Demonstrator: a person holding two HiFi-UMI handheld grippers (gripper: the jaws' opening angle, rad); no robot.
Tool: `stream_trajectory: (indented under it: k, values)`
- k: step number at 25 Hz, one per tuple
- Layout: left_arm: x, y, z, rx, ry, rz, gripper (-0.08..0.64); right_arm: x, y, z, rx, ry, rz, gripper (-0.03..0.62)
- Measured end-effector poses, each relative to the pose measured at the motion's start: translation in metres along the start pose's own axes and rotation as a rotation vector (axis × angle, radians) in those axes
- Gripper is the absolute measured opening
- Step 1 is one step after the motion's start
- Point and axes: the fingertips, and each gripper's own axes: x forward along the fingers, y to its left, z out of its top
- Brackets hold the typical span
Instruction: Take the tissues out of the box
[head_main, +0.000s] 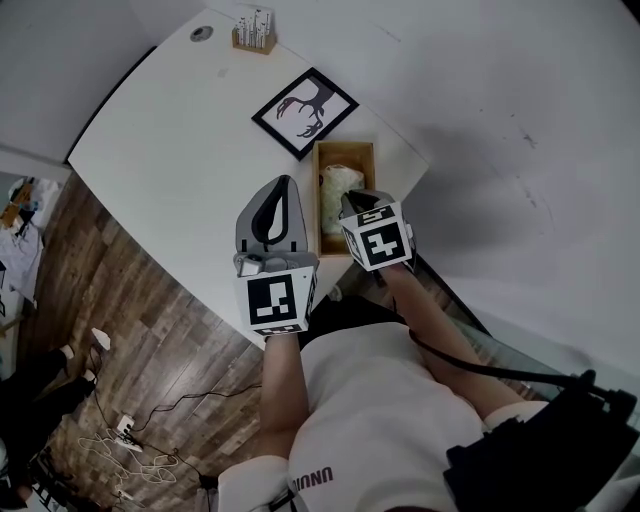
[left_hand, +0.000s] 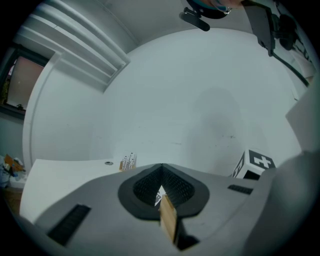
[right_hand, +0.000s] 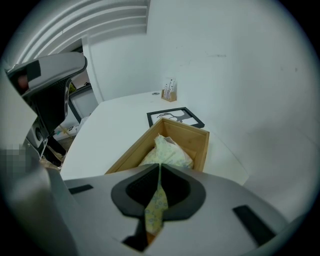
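Observation:
An open wooden box (head_main: 346, 152) stands on the white table's right part, holding a pile of pale, patterned tissues (head_main: 338, 183). Over the box's near end, my right gripper (head_main: 352, 207) tilts steeply down. In the right gripper view it (right_hand: 159, 171) is shut on a pinched tissue (right_hand: 155, 209) that rises from the pile (right_hand: 167, 153) in the box (right_hand: 192, 133). My left gripper (head_main: 281, 198) lies level beside the box's left wall. In the left gripper view its jaws (left_hand: 161, 172) are shut on a thin wooden edge (left_hand: 168, 218), apparently the box's wall.
A black-framed picture (head_main: 305, 110) lies just beyond the box. A small wooden holder with sticks (head_main: 254, 32) and a round grommet (head_main: 202, 33) sit at the table's far end. A white wall runs along the right. Cables (head_main: 120, 440) lie on the wooden floor.

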Motion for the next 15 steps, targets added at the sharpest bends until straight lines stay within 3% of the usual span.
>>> stream_trajectory:
  k: [15]
  values:
    - [-0.002, 0.002, -0.001, -0.001, -0.004, 0.04, 0.014, -0.014, 0.003, 0.014, 0.031, -0.069, 0.056, 0.023]
